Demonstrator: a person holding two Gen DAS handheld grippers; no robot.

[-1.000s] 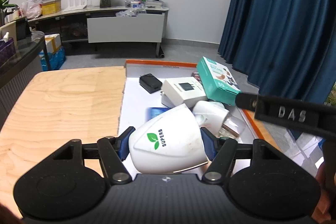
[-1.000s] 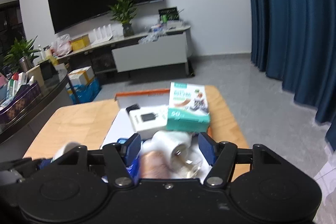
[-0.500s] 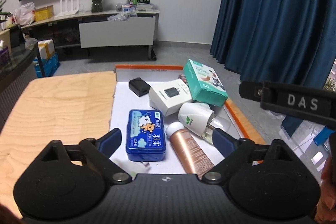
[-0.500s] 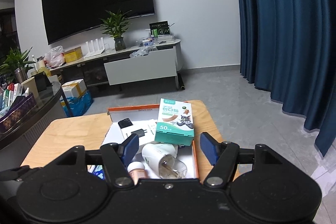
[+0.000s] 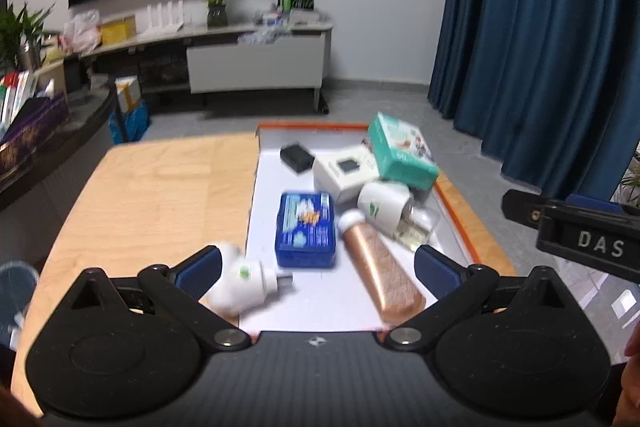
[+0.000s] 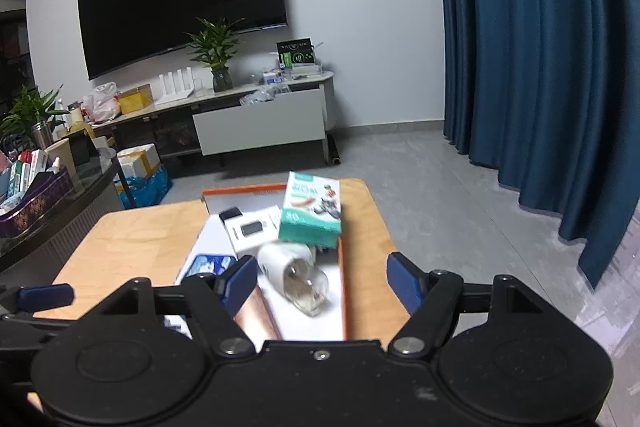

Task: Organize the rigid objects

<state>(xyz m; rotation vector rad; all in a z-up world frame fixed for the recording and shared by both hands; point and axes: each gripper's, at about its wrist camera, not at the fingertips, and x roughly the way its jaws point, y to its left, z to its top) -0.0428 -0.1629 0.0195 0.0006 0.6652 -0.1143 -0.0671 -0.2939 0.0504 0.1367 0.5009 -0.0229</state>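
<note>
1. Two handheld grippers look over a wooden table [image 5: 152, 195] that carries a shallow white tray [image 5: 344, 299] with an orange rim. Both sets of jaws stand spread wide and hold nothing.

2. Left gripper [image 5: 318, 263], seen from its own camera, hovers above the near end of the tray. A small white plug-in bottle [image 5: 244, 279] with a green leaf mark lies on its side at the tray's near-left corner, just beside the left blue finger pad [image 5: 200, 269]. Whether it touches the pad cannot be told through the motion blur.

3. That bottle's long axis runs roughly across the view, rounded body toward the left, narrow neck pointing right toward the tray's middle. It seems to straddle the tray's left edge, though the blur leaves this unsure.

4. Inside the tray, from near to far: a blue tin [image 5: 306, 229], a copper-coloured tube [image 5: 380, 267] lying lengthwise along the view with its white cap at the far end, a second white bottle [image 5: 386, 205] tipped on its side, a white box [image 5: 346, 173], a teal box [image 5: 400, 151] leaning on it, and a small black block [image 5: 297, 157].

5. Right gripper [image 6: 320, 277] sits higher and farther back over the tray's right side, with the tipped white bottle [image 6: 288, 259] and a clear glass piece [image 6: 306, 291] between its fingers in the view, well below them.

6. Judgement: the left gripper is much the nearer to the loose white bottle. To pinch it, the jaws would likely shift left and close across the short width of the body.
</note>
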